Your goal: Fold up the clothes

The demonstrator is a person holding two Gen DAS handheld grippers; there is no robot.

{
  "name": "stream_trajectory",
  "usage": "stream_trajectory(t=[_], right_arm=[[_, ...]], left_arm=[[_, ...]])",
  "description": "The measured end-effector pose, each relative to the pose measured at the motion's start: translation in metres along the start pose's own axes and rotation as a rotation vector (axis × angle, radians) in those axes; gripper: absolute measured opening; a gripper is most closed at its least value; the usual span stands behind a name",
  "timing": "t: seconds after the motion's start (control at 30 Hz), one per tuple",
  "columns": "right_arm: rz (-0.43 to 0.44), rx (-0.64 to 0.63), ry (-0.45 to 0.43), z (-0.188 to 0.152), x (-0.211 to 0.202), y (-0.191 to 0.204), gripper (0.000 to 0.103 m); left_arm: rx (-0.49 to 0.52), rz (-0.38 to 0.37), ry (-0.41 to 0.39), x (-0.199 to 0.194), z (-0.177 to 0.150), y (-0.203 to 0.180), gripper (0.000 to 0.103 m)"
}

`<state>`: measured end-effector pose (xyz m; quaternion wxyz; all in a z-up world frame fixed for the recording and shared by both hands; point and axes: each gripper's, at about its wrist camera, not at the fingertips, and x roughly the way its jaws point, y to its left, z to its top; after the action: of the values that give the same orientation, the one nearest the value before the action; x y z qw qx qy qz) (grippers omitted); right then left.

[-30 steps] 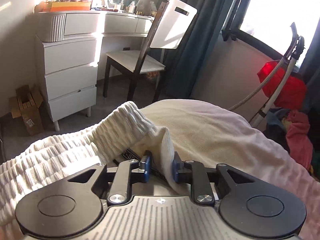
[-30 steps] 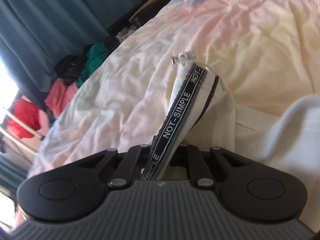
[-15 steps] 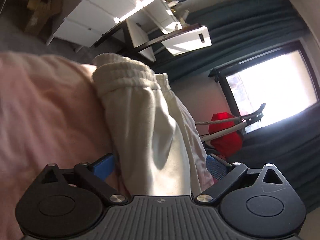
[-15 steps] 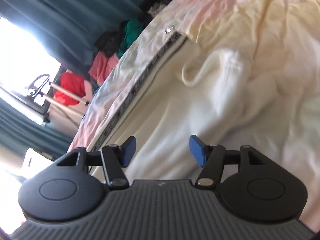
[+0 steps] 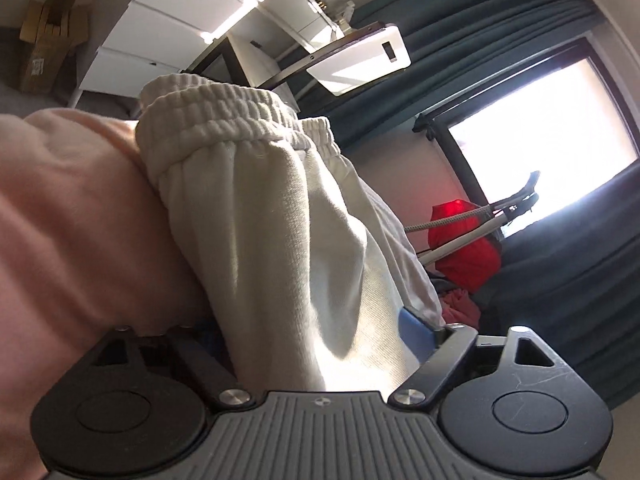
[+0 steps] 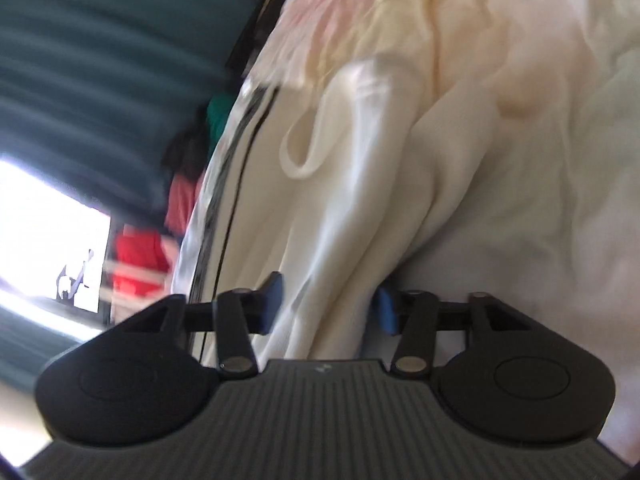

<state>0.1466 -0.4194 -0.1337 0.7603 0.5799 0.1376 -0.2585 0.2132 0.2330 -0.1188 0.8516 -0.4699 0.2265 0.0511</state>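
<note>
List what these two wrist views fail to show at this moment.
- Left wrist: left gripper, closing; one pad hidden by the white sweatpants.
- Right wrist: right gripper, closing; motion blur leaves pad contact with the cloth unclear.
- Stripe lettering: blurred.

I counted two grippers — a left gripper point(image 5: 320, 336) and a right gripper point(image 6: 326, 306) — each with two blue pads. One pair of cream sweatpants point(image 5: 280, 240) lay on one bed point(image 5: 60, 220), its waistband point(image 5: 216, 120) doubled into two ribbed layers. Two dark stripes point(image 6: 224, 200) ran along one edge of the garment, and one loop of drawstring point(image 6: 298, 160) showed. Around the room: one chair point(image 5: 360, 60), one white set of drawers point(image 5: 172, 28) with three drawer fronts in sight, one cardboard box point(image 5: 44, 40), one bright window point(image 5: 540, 140), one red bag point(image 5: 468, 248) — and one blurred heap of clothes point(image 6: 192, 168) by the curtain.
</note>
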Motion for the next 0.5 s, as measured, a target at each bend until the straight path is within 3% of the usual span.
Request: stream_trajectory(t=[0.03,0.1,0.13,0.23,0.37,0.5], right_arm=[[-0.011,0.005,-0.027,0.002,0.004,-0.001,0.029],[-0.033,-0.017,-0.069,0.004,0.008,0.003,0.021],[-0.043,-0.026,-0.084,0.004,0.010,0.005,0.019],[-0.054,-0.028,-0.102,0.005,0.008,0.013,0.016],[-0.002,-0.051,-0.108,0.011,-0.004,0.021,0.014],[0.064,0.016,-0.058,0.022,-0.022,0.011,0.013]], left_arm=[[-0.003,0.010,0.010,0.004,0.003,0.001,0.048],[-0.084,-0.009,0.031,0.002,0.013,0.012,0.025],[-0.128,-0.021,0.041,0.001,0.017,0.017,0.019],[-0.071,0.011,0.059,-0.005,0.035,0.008,0.011],[-0.005,0.021,0.043,-0.031,0.055,-0.021,0.010],[0.056,0.042,0.020,-0.067,0.061,-0.038,0.010]])
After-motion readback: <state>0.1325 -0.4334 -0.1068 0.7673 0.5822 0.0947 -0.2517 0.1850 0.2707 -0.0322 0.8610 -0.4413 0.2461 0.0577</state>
